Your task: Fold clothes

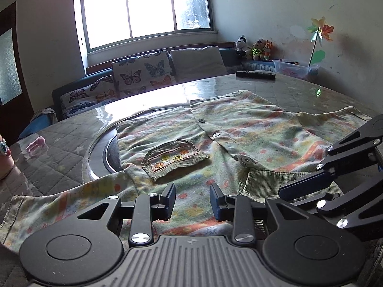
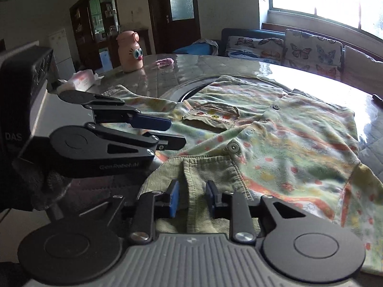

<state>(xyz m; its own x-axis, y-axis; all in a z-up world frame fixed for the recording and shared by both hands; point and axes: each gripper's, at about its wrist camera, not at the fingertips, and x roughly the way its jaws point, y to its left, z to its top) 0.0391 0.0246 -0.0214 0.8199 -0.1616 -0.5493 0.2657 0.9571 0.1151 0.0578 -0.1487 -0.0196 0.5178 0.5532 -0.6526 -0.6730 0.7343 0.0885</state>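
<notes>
Glossy table (image 1: 148, 100), shirt (image 1: 251, 129) spread flat. Left gripper (image 1: 192, 199) open above shirt; right gripper (image 2: 191, 196) open astride collar (image 2: 210, 174). Risk: collar slips, shirt bunches.

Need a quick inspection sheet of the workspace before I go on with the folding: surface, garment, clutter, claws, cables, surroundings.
Surface: glossy quilted-pattern table, strong window glare.
Job's things: floral buttoned shirt spread front-up, corduroy pocket, green corduroy collar nearest.
Clutter: dark remote; pink cartoon-faced bottle; tissue pack.
Claws: left claw open over the shirt, nothing between its fingers; right claw open, astride a collar fold, pads not pressing.
Cables: nothing seen.
Surroundings: butterfly cushions, plush toys, window.
</notes>
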